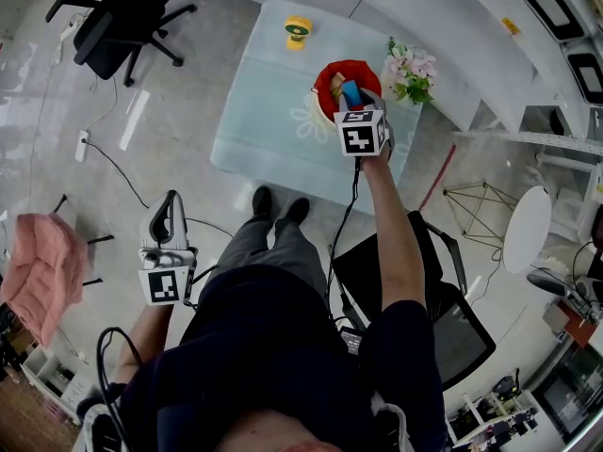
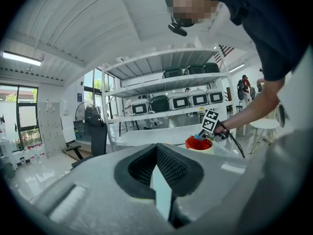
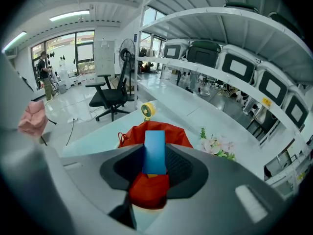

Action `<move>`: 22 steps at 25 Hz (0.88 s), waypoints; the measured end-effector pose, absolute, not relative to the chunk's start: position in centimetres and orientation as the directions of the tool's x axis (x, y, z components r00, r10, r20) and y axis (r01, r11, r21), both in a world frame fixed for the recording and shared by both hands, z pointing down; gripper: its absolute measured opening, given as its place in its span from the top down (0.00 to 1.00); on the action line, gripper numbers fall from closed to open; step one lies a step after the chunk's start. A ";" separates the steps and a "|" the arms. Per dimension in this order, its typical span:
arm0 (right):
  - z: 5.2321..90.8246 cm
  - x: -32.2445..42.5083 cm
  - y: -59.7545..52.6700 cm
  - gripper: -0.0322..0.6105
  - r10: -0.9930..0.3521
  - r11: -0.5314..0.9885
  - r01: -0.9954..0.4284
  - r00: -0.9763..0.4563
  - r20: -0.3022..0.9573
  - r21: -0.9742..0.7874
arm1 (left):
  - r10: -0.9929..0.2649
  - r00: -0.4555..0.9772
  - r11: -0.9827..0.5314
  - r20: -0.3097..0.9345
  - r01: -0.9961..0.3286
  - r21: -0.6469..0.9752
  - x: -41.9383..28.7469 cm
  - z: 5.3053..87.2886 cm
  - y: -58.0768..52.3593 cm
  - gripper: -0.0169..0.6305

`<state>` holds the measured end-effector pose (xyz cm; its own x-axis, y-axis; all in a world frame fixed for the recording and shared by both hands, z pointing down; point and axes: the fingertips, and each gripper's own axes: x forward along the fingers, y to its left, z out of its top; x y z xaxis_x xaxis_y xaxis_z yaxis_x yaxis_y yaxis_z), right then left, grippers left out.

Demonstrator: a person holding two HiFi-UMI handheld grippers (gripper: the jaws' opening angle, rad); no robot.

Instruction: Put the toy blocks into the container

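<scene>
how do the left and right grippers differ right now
The left gripper has its jaws together with nothing between them; the right gripper has its jaws shut on a blue block. The left gripper hangs off the table, beside the person's leg; the right gripper is over the red container. Both carry a marker cube.

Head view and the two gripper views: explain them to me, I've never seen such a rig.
There is no robot here: a person holds a two-jaw gripper in each hand. The head view looks down from a camera on the person's head; each gripper view looks along that gripper's own jaws. On the pale table stand a red container, a small yellow fan and some flowers. The right gripper grips a blue block just above the container. The left gripper hangs off to the side of the table, jaws together and empty.
</scene>
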<state>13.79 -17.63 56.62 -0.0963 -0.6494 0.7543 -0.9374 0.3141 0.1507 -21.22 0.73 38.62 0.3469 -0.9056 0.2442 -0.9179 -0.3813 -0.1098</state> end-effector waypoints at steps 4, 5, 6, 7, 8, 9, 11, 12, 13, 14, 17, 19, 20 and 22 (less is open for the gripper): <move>57.2 14.1 -18.0 0.74 -0.645 0.312 -0.937 -0.089 0.759 0.156 | -0.907 0.343 -0.378 0.246 -0.919 -0.111 -21.2 38.6 0.8 0.97; 57.4 14.1 -18.1 0.74 -0.642 0.313 -0.937 -0.087 0.762 0.157 | -0.907 0.343 -0.377 0.245 -0.919 -0.111 -21.2 38.6 0.8 0.97; 57.6 14.2 -18.1 0.74 -0.640 0.314 -0.936 -0.086 0.764 0.158 | -0.907 0.342 -0.377 0.245 -0.919 -0.112 -21.2 38.6 0.8 0.97; 57.8 14.3 -18.1 0.74 -0.638 0.313 -0.937 -0.084 0.765 0.158 | -0.907 0.342 -0.377 0.245 -0.919 -0.113 -21.2 38.6 0.9 0.97; 57.9 14.4 -18.1 0.74 -0.638 0.312 -0.937 -0.083 0.766 0.158 | -0.907 0.342 -0.377 0.246 -0.919 -0.113 -21.2 38.7 0.9 0.97; 58.0 14.5 -18.2 0.73 -0.638 0.311 -0.937 -0.082 0.766 0.159 | -0.907 0.342 -0.378 0.247 -0.919 -0.114 -21.1 38.7 0.9 0.97; 58.2 14.5 -18.2 0.73 -0.637 0.313 -0.936 -0.081 0.767 0.161 | -0.907 0.341 -0.377 0.247 -0.919 -0.116 -21.2 38.7 0.9 0.97; 58.3 14.5 -18.3 0.73 -0.635 0.315 -0.935 -0.081 0.768 0.161 | -0.907 0.341 -0.377 0.248 -0.919 -0.117 -21.2 38.6 0.9 0.97; 58.4 14.5 -18.3 0.73 -0.634 0.316 -0.935 -0.080 0.769 0.163 | -0.907 0.341 -0.378 0.248 -0.918 -0.118 -21.2 38.6 0.9 0.97; 58.6 14.5 -18.4 0.73 -0.634 0.316 -0.934 -0.078 0.769 0.166 | -0.907 0.342 -0.379 0.247 -0.918 -0.119 -21.2 38.6 0.9 0.97; 58.7 14.6 -18.6 0.72 -0.641 0.314 -0.933 -0.073 0.764 0.174 | -0.907 0.340 -0.377 0.248 -0.918 -0.119 -21.2 38.7 0.8 0.97; 58.6 14.5 -18.8 0.69 -0.654 0.316 -0.932 -0.077 0.753 0.178 | -0.907 0.338 -0.375 0.250 -0.919 -0.118 -21.2 38.7 0.9 0.97; 58.6 14.5 -18.8 0.66 -0.662 0.316 -0.931 -0.078 0.746 0.182 | -0.907 0.337 -0.375 0.252 -0.919 -0.119 -21.2 38.6 0.9 0.97; 58.3 14.4 -19.1 0.62 -0.681 0.312 -0.931 -0.080 0.728 0.190 | -0.907 0.338 -0.375 0.250 -0.919 -0.120 -21.2 38.6 0.9 0.97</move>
